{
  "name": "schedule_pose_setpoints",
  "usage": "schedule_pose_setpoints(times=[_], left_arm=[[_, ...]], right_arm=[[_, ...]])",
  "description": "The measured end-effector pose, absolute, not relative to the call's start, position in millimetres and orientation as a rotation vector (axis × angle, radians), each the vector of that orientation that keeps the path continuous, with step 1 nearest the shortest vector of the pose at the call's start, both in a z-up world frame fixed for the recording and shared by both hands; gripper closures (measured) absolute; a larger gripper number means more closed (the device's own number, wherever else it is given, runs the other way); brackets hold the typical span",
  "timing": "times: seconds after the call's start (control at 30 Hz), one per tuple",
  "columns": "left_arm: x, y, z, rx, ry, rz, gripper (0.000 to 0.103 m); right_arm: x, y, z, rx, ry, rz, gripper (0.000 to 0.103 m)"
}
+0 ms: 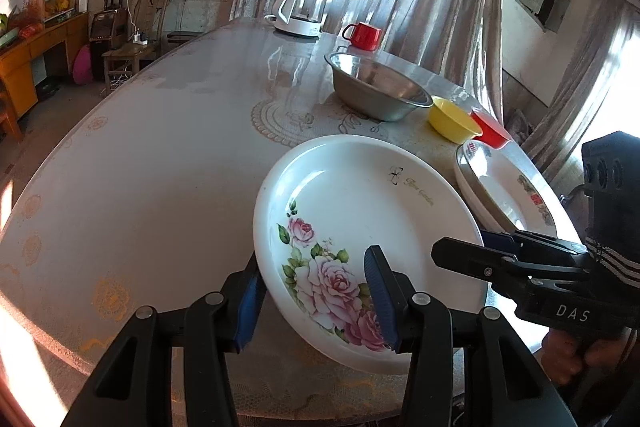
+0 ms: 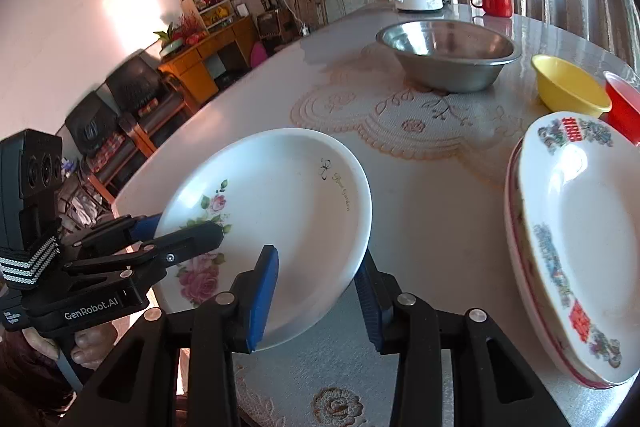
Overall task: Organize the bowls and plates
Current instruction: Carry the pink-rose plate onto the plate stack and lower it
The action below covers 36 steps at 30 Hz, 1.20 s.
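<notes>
white rose plate [image 1: 360, 227] sits tipped near the table [image 1: 160, 187] edge, between both claws. left wrist view: the left gripper [image 1: 316, 301] straddles its rim, maybe not squeezing; the right gripper [image 1: 480, 247] carries "das".

right wrist view: the right gripper [image 2: 316, 299] straddles the other rim, grip unclear. the plate reads "garden", the left tool "genrobot.ai". lift level, then slide onto the plate stack [image 2: 580, 247].

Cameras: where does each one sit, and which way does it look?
Left wrist: on the left tongs, facing down across the table at the rose plate; right tongs and right hand show at right.
Right wrist: on the right tongs, facing the same plate; left tongs, left hand at left.
Both share: plate, metal bowl, yellow bowl, kettle.
</notes>
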State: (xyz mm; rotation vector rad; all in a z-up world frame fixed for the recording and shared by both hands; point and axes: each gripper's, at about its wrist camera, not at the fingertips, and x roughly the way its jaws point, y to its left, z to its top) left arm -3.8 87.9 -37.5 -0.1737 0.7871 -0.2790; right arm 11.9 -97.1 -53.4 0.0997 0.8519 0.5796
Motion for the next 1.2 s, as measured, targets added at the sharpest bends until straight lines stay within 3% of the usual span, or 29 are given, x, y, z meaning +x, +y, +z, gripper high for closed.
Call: schedule_pose_setpoints(times=[0.4, 0.77, 1.2], left_arm=[[10.6, 49.9, -6.3, -0.131, 0.721, -0.382, 0.055], [42.6, -30.3, 21.3, -0.065, 0.699, -0.543, 0.055], [72.3, -111.3, 10.0, 0.031, 0.777, -0.66, 0.055]], right_arm=[[5.9, -136.1, -35.6, 0.195, 0.811, 0.502, 0.065], [4.0, -209.7, -19.5, 0.334, 0.74, 0.333, 0.065], [7.6, -283.9, -29.7, 0.424, 0.742, 0.127, 0.065]])
